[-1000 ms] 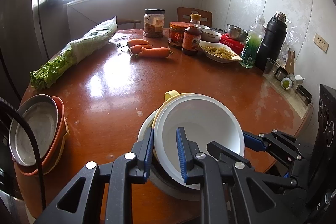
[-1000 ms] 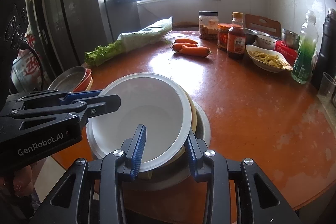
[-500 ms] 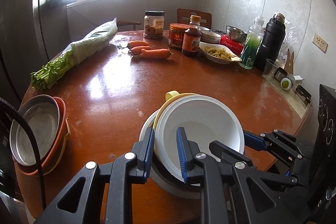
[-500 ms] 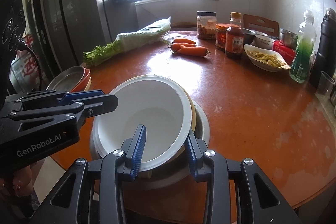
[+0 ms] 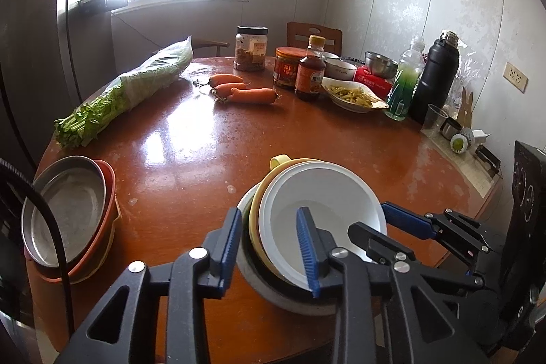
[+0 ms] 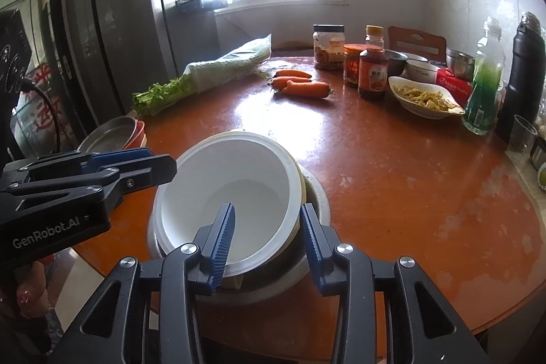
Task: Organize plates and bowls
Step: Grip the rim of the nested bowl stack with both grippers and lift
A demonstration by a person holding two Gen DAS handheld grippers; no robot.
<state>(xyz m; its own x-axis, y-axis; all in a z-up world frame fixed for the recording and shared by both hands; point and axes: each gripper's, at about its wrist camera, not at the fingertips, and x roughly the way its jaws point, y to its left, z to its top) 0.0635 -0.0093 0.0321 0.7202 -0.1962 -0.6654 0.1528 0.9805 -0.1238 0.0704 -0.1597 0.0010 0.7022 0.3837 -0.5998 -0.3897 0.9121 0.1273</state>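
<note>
The white bowl [image 5: 324, 210] sits nested in a yellow bowl [image 5: 254, 220], both inside a grey metal basin [image 5: 290, 299], at the near edge of the table [image 5: 191, 139]. It looks like thin, stiff plastic or melamine: light, smooth, likely slippery, so the rim is the place to pinch, one pad inside and one outside.

The left gripper [image 5: 269, 248] straddles the near-left rims; its jaws have just been opening and now stand spread, clear of the wall. The right gripper [image 6: 268, 237] straddles the right rim of the white bowl, jaws a little apart; whether its pads press is hard to tell from here.

A second stack [image 5: 68, 214], a steel plate on red and yellow dishes, sits at the left edge. Celery [image 5: 119, 94], carrots [image 5: 245, 91] and jars [image 5: 250, 48] lie well away, obstructing nothing.
</note>
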